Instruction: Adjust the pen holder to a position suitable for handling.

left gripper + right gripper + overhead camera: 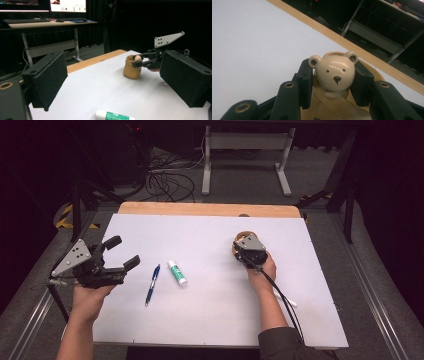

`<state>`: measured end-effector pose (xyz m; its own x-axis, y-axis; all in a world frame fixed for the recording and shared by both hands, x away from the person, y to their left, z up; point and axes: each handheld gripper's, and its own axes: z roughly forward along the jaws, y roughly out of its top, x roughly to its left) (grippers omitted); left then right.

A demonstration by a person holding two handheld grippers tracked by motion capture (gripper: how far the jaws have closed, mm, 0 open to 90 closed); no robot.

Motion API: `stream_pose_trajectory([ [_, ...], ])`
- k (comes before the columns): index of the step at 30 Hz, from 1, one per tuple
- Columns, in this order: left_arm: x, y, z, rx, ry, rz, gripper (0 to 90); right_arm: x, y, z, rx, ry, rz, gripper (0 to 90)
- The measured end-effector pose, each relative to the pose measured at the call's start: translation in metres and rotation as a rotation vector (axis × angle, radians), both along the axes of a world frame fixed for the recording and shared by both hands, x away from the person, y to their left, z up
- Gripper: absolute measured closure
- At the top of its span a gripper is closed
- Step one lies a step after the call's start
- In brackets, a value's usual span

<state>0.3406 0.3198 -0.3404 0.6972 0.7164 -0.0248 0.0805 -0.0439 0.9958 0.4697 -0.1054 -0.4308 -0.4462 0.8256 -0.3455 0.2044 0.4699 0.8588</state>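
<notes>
A cream bear-head figure sits between the jaws of my right gripper, which is shut on it. It is held right over the mouth of a tan pot. In the high view the right gripper hovers above that pot at the table's right centre. The left gripper view shows the pot standing upright with the bear head at its rim. My left gripper is at the table's left edge, open and empty, its wide-apart pads pointing towards the pot.
On the white mat, a blue pen and a green-and-white glue stick lie between the two hands. A thin white stick-like object lies beside the right forearm. The wooden table edge runs along the far side.
</notes>
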Motion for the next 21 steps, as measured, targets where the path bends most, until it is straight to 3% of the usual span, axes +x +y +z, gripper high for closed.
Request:
stream_pose_trajectory([
  [16,0.000,0.001,0.000,0.001,0.003,0.003,8.4,-0.006,0.006,0.001,0.059,0.019,0.024,63.3],
  [21,0.000,0.000,0.000,0.000,0.003,0.002,8.4,-0.013,0.012,0.002,0.076,0.024,0.056,63.3],
])
